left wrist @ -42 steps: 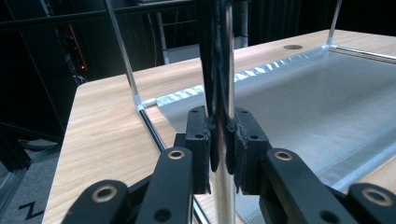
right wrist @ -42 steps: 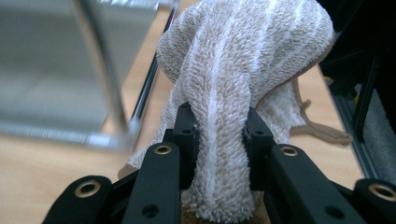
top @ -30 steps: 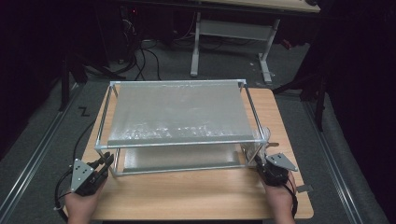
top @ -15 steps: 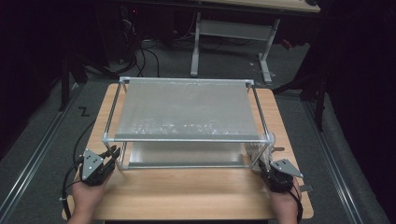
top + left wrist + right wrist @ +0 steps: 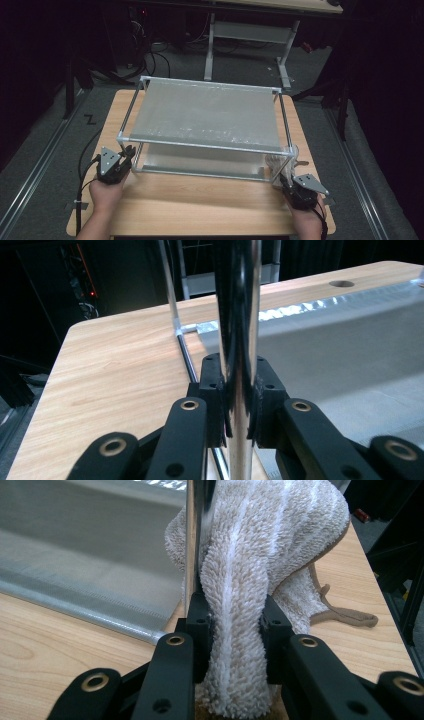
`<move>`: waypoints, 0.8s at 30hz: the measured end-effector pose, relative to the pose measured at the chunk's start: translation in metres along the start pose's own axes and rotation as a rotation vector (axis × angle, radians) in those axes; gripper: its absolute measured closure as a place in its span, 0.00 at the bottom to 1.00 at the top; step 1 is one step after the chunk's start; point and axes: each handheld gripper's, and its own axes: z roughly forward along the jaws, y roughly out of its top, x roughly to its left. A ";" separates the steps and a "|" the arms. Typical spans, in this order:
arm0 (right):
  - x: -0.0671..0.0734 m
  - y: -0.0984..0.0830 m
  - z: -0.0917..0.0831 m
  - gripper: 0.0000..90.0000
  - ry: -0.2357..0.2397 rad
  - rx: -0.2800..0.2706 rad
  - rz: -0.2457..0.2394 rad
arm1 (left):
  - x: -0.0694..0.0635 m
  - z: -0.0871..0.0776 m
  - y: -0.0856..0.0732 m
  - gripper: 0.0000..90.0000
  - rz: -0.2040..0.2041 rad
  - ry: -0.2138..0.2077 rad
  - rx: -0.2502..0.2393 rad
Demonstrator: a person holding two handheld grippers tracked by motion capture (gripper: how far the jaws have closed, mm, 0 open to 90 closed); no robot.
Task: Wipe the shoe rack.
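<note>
Since the earlier frames the metal rack (image 5: 207, 125) has swung round on the counter (image 5: 200, 210): skewed before, it now sits near square, mid frame in the high view, and the left hand has moved along with its corner. Left gripper (image 5: 126, 156) at lower left has its fingers (image 5: 215, 390) clamped on the rack's shiny front-left post (image 5: 239, 340); the jaws have just been closing further, with the post between them. Right gripper (image 5: 286, 181) at lower right has its fingers (image 5: 197, 625) pinched on a beige towel (image 5: 250, 580) pressed against the front-right post (can't tell whether the post itself is also gripped). Progress: rack looks held at both front corners and roughly aligned. Left to do, probably: final nudge into place, then let go or wipe that post.
</note>
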 end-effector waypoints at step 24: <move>-0.007 0.003 0.009 0.81 -0.008 0.009 0.021 | -0.020 -0.049 -0.018 0.62 -0.008 -0.013 0.004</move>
